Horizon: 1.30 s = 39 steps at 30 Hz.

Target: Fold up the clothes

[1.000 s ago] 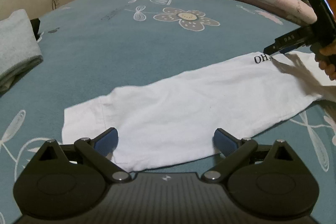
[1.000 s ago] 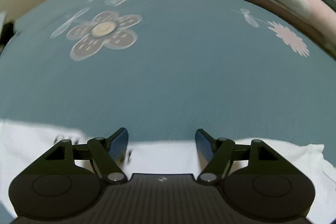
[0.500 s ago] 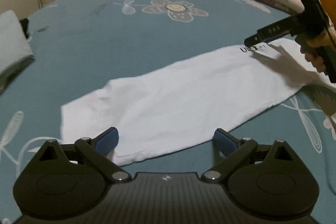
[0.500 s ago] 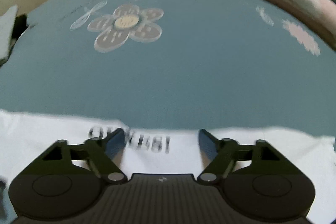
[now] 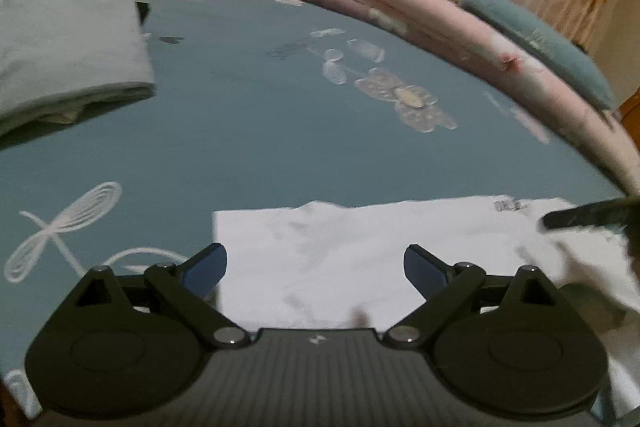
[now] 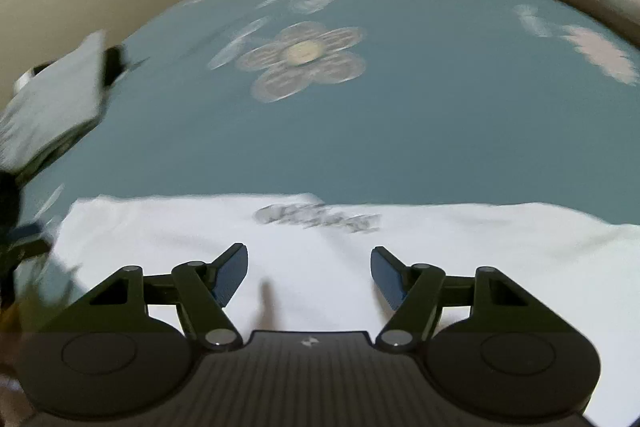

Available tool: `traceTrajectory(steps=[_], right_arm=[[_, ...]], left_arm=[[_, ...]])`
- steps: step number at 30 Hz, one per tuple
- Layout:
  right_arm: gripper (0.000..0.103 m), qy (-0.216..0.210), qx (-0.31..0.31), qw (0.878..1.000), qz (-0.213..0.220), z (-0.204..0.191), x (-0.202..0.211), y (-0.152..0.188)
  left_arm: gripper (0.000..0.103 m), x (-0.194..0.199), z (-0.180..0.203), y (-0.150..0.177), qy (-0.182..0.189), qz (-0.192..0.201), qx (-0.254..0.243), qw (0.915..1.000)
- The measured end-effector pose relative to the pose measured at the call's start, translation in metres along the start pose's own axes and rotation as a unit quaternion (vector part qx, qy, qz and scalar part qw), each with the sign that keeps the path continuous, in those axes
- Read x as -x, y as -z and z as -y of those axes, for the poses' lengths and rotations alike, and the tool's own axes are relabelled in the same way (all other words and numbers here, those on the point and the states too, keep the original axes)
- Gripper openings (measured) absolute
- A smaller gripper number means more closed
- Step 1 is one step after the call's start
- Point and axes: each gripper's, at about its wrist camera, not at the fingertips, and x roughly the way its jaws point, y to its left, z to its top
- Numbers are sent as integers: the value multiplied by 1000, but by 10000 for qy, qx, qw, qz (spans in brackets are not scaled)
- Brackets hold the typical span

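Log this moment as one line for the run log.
stage: mid-fold | white folded T-shirt: flat on teal bedsheet | left gripper: open, empty | right gripper: open, empty, jaws just narrowed

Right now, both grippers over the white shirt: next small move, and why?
Probably lower both and pinch the near edge. The white T-shirt lies flat as a long folded strip; the left gripper and right gripper hang open above it, the right's jaws just closing slightly, gripping nothing.
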Motion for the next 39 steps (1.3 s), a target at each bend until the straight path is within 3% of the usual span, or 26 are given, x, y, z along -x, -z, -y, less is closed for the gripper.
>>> traceTrajectory(steps=[4, 7, 10, 14, 17, 23, 25, 27, 30, 35, 37, 39], right_arm=[[77, -189, 186, 9988, -401, -28, -30, 10], [82, 47, 530, 9977, -413, -50, -32, 22], [81, -11, 613, 9962, -622, -61, -24, 34], [80, -119, 545, 9955, -763, -63, 0, 48], [80, -141, 440, 9969, -631, -58, 22, 52], [80, 189, 336, 9992, 95, -37, 82, 52], [81, 335, 219, 9984, 387, -22, 105, 53], [81, 516, 40, 9973, 521, -5, 116, 56], [81, 651, -125, 9963, 549, 19, 117, 62], [79, 789, -393, 9937, 690, 56, 91, 45], [71, 892, -524, 9920, 723, 75, 74, 30], [67, 1273, -647, 9879, 610, 93, 55, 19]], left_arm=[[95, -9, 13, -3, 226, 105, -158, 9996], [95, -25, 18, -5, 286, 137, -284, 9991], [94, -55, 11, -5, -37, -238, -207, 9995], [95, -51, 6, -5, -463, -204, -208, 9985], [95, -41, 1, -7, -405, -165, 46, 9990], [96, -45, 23, -11, 167, 2, -228, 9996], [96, -61, 24, -7, 29, -353, -320, 9989], [96, -61, 36, -2, -288, -299, -738, 9964], [96, -52, 62, 1, -438, -286, -1183, 9916], [96, -36, 122, 1, 536, 0, -1909, 9801], [96, -39, 147, 3, 975, 6, -2139, 9720], [96, -49, 165, 9, 1112, -49, -2360, 9654]])
